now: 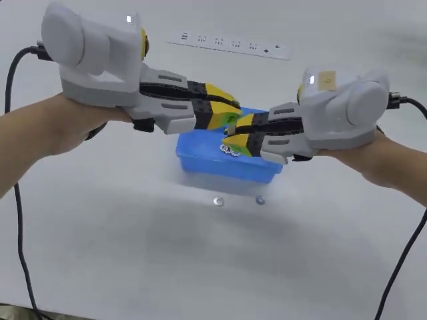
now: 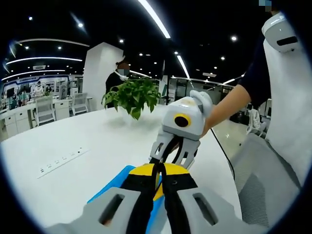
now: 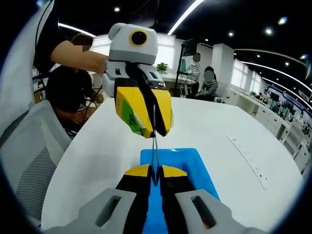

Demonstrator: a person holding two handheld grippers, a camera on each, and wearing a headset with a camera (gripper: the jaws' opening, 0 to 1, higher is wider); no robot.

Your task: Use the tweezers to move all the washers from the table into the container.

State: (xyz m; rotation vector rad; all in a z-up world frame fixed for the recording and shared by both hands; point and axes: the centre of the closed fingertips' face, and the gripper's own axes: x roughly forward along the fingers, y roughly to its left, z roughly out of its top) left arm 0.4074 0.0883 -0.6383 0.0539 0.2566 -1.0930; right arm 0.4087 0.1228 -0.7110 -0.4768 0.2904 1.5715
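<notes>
Head view: the left gripper (image 1: 230,115) and the right gripper (image 1: 233,138) meet nose to nose just above the blue container (image 1: 200,161), probably so that anything dropped falls into it rather than onto the table (image 1: 133,257); a few washers (image 1: 230,151) lie inside the container, and two more washers (image 1: 218,201) rest on the table just in front of its near wall, so the task looks partly done; each hand comes in from its own side, wrists roughly level, the left hand (image 1: 60,127) a little higher than the right hand (image 1: 383,160); a power strip (image 1: 227,43) lies well behind.

Right gripper view: the right gripper's jaws are pressed narrow on one end of the tweezers (image 3: 154,148), which run straight up into the yellow jaws of the left gripper opposite, also closed tight on them; the thin tool is pinched at both ends at once, which I judge to be a handover or re-grip to set its angle; the container lies directly below the tool.

Left gripper view: the left jaws stand together with only a thin dark strip between them; the right gripper faces them head-on, its forearm reaching in from the right.
</notes>
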